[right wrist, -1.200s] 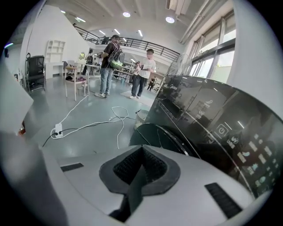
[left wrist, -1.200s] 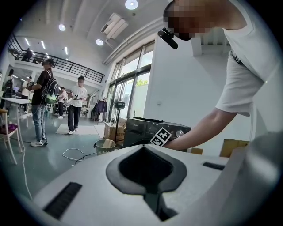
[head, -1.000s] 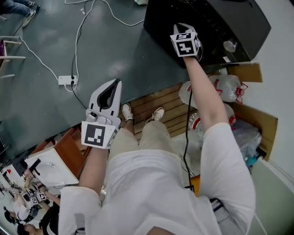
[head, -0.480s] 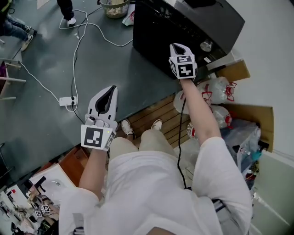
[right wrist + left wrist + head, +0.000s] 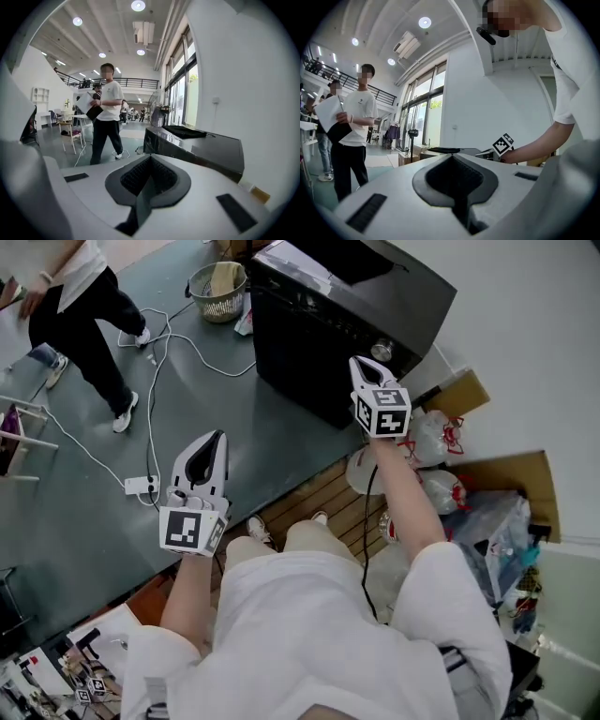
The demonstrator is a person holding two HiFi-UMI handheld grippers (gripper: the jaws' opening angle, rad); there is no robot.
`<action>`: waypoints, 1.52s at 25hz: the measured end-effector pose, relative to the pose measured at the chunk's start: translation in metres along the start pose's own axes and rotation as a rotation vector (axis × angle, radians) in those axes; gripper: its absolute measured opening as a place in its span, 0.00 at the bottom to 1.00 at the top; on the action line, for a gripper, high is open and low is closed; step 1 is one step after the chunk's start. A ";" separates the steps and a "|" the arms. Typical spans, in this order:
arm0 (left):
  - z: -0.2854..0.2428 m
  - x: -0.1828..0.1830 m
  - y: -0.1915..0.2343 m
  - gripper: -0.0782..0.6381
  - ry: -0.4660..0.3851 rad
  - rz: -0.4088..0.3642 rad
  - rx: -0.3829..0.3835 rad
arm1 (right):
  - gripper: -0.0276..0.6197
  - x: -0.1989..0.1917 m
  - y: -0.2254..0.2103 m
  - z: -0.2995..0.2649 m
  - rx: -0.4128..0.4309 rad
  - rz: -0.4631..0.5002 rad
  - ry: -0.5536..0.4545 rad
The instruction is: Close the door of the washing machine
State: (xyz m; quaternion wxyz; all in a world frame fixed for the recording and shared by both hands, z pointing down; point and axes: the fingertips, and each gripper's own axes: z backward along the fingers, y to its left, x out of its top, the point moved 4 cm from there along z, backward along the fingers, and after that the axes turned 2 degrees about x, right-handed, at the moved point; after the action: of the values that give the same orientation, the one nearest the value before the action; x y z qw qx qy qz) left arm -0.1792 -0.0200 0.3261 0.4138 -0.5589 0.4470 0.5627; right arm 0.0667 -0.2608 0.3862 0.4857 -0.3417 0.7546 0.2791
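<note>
The black washing machine [image 5: 319,296] stands at the top of the head view, and the dark lid [image 5: 185,132] lies flat on its top. My right gripper [image 5: 364,362] is shut and empty. It hangs in the air in front of the machine's near right corner, by the silver knob [image 5: 381,351], and does not touch it. My left gripper [image 5: 214,437] is shut on nothing, out over the grey floor to the left of the machine. Its own view shows the meeting pads [image 5: 452,159] and the right gripper's marker cube [image 5: 503,144].
A person [image 5: 84,296] walks at the upper left near a wicker basket [image 5: 217,282]. Cables and a power strip [image 5: 141,486] lie on the floor. Plastic bags [image 5: 427,442] and cardboard boxes [image 5: 511,474] crowd the right wall. I stand on a wooden pallet [image 5: 319,493].
Both grippers have risen. The right one has drawn back from the machine's front face to its near right corner. The machine now shows whole and a person has come into view.
</note>
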 end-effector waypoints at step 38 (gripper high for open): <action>-0.002 0.064 -0.059 0.12 -0.124 -0.050 0.187 | 0.04 0.078 -0.060 0.243 0.032 0.024 -0.413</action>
State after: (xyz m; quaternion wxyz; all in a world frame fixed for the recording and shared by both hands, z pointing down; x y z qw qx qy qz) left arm -0.1241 -0.0090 0.2599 0.5048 -0.4931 0.4570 0.5414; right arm 0.2223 -0.1333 0.2179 0.6319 -0.2603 0.6475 0.3371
